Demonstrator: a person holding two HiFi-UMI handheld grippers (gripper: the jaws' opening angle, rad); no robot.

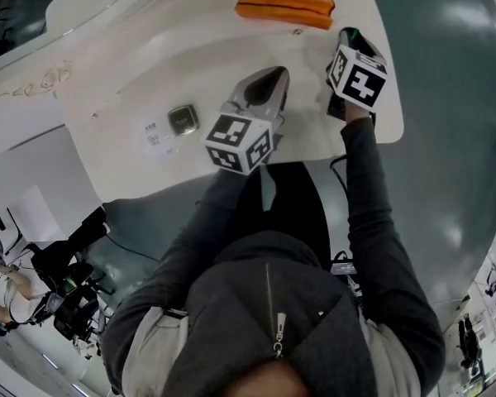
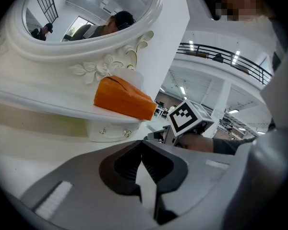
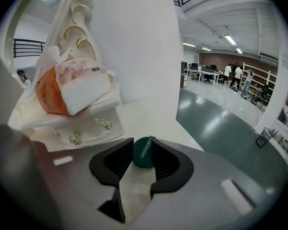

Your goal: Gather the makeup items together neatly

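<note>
My right gripper (image 3: 143,153) points down at the white vanity top (image 1: 190,56), near its right edge. A small dark green round makeup item (image 3: 144,152) sits between its fingertips, the jaws parted about as wide as the item and the pads close on both sides. In the head view the right gripper (image 1: 347,35) is beside the orange tissue box (image 1: 285,2). My left gripper (image 1: 271,77) hovers over the middle of the top; its tips (image 2: 143,143) meet with nothing between them. A silvery compact (image 1: 182,120) lies to its left.
The orange tissue box (image 3: 53,87) rests on a raised shelf with a small drawer and its metal knobs (image 3: 75,138) below. An ornate white mirror (image 2: 86,13) stands behind. A white card (image 1: 153,135) lies by the compact. Grey-green floor (image 1: 455,98) starts past the table's right edge.
</note>
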